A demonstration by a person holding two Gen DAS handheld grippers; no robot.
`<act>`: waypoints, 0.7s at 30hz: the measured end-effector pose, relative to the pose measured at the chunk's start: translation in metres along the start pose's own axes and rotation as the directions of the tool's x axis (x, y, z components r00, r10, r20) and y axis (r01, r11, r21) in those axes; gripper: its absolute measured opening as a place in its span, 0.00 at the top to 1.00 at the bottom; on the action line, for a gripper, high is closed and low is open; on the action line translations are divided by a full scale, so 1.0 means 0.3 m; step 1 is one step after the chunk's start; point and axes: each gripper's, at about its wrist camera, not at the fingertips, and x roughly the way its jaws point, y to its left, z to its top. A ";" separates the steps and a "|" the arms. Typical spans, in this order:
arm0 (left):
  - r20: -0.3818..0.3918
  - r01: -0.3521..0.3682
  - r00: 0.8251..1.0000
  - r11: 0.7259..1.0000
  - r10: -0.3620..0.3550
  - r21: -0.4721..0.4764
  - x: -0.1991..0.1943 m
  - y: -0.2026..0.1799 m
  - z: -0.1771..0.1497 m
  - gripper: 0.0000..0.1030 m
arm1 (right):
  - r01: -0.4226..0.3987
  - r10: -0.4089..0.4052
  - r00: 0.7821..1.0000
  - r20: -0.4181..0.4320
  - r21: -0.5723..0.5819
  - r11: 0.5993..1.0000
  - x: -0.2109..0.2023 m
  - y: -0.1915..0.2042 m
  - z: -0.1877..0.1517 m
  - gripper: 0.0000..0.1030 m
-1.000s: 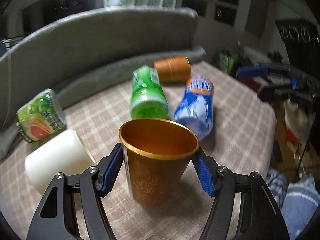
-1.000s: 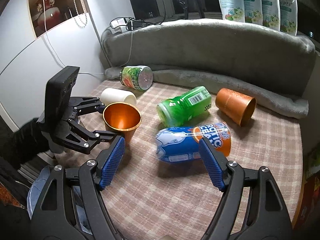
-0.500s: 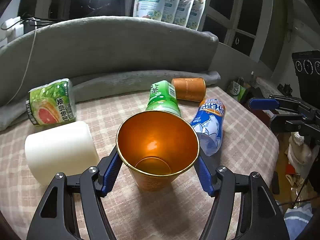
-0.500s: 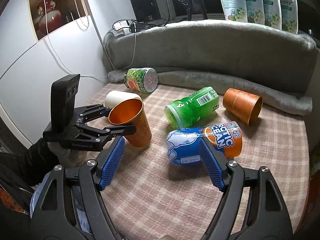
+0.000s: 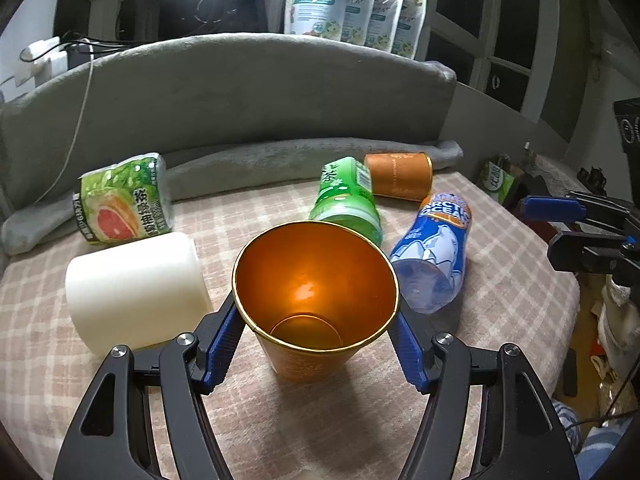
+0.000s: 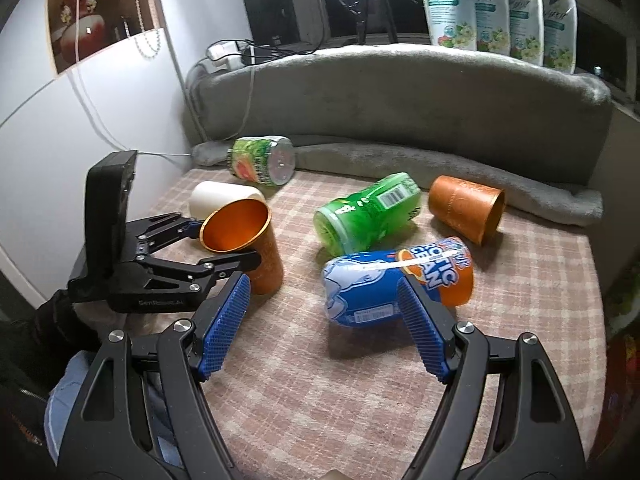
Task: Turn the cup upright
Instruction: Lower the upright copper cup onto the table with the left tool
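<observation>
The left gripper point(image 5: 316, 334) is clamped on the gold cup point(image 5: 314, 300), its blue pads pressed against both sides just under the rim. The cup stands on the checked cloth point(image 5: 500, 292), mouth up and tilted toward the gripper, with its base on the cloth. A white cup point(image 5: 134, 290) lies on its side just beside it. The right gripper point(image 6: 322, 324) hovers empty with fingers apart, over a blue bottle point(image 6: 396, 280) lying near a green bottle point(image 6: 368, 216).

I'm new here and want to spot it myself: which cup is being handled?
On the checked tablecloth before the grey cushion, look at the near left edge. The gold-rimmed orange cup leans there, mouth up, in the left tool; the other orange cup lies flat.
</observation>
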 end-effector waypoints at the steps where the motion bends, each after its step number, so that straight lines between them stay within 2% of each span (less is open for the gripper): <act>1: -0.001 -0.004 1.000 1.000 0.004 -0.004 0.001 0.000 0.000 0.34 | 0.009 -0.009 1.000 0.002 0.006 1.000 0.000 0.000 -0.002 0.24; 6: -0.004 -0.028 1.000 0.999 0.028 -0.025 0.002 0.004 -0.004 0.34 | 0.043 -0.043 0.999 0.004 0.032 0.999 0.001 -0.004 -0.013 0.24; 21: -0.038 -0.022 0.999 0.998 0.020 -0.050 0.008 0.013 -0.029 0.34 | 0.053 -0.055 0.998 0.021 0.062 0.997 -0.023 -0.004 -0.022 0.24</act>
